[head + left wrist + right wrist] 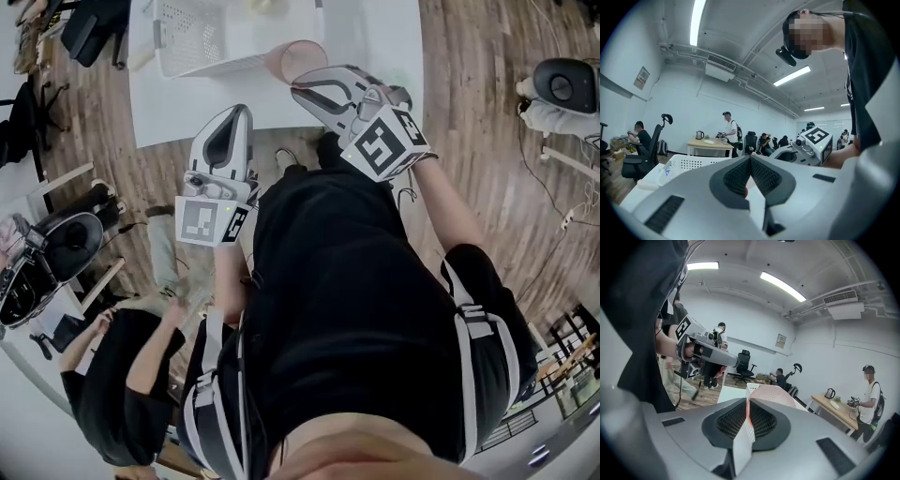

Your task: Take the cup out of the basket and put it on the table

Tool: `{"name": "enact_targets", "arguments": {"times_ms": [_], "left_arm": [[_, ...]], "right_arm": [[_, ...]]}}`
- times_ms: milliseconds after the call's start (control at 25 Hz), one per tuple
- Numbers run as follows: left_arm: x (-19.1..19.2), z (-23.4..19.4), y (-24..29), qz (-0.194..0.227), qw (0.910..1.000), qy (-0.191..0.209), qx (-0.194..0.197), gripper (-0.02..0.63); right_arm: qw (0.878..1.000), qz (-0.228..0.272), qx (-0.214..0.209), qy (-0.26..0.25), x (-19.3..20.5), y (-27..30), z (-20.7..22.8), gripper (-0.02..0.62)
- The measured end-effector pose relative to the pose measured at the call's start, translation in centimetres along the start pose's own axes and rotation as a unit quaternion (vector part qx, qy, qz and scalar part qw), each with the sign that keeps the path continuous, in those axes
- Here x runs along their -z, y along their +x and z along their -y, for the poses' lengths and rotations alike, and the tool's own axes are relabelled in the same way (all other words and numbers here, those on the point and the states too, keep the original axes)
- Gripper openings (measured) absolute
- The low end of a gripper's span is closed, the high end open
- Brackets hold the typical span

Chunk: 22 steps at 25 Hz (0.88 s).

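Note:
In the head view a pale pink cup (292,56) is over the white table (375,37), just right of the white perforated basket (202,37). My right gripper (304,86) is shut on the cup's near rim. In the right gripper view the thin pink wall of the cup (771,394) is pinched between the pads, with the basket (751,388) behind it. I cannot tell whether the cup rests on the table. My left gripper (239,111) hangs at the table's near edge, shut with nothing in it. Its own view shows the basket (693,164) and the right gripper (806,147).
A wooden floor surrounds the table. A seated person (122,366) and a black chair (66,244) are at the lower left. A wooden desk with a kettle (700,135) and several people stand across the room. Cables (572,216) lie on the floor at the right.

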<state>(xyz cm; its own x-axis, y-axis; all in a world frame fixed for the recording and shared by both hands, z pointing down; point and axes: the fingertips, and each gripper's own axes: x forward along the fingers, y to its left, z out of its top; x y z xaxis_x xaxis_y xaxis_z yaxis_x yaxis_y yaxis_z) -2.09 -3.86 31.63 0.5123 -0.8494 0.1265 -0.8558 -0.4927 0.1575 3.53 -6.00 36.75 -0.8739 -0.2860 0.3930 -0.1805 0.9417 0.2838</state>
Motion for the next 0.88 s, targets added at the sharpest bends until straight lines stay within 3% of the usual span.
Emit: {"name": "enact_targets", "arguments": {"times_ms": [560,880], "left_arm": [[1.5,-2.5,-10.2,0.020,0.9988,-0.018,0.040,0.020],[4.1,-2.5,-13.1,-0.004,0.9967,-0.019,0.080,0.020]], "right_arm": [[0.994,-0.098,0.029,0.030,0.1,4.3,-9.6,0.035],[0.987,-0.139,0.061,0.052,1.0,5.7,-11.8,0.035]]}}
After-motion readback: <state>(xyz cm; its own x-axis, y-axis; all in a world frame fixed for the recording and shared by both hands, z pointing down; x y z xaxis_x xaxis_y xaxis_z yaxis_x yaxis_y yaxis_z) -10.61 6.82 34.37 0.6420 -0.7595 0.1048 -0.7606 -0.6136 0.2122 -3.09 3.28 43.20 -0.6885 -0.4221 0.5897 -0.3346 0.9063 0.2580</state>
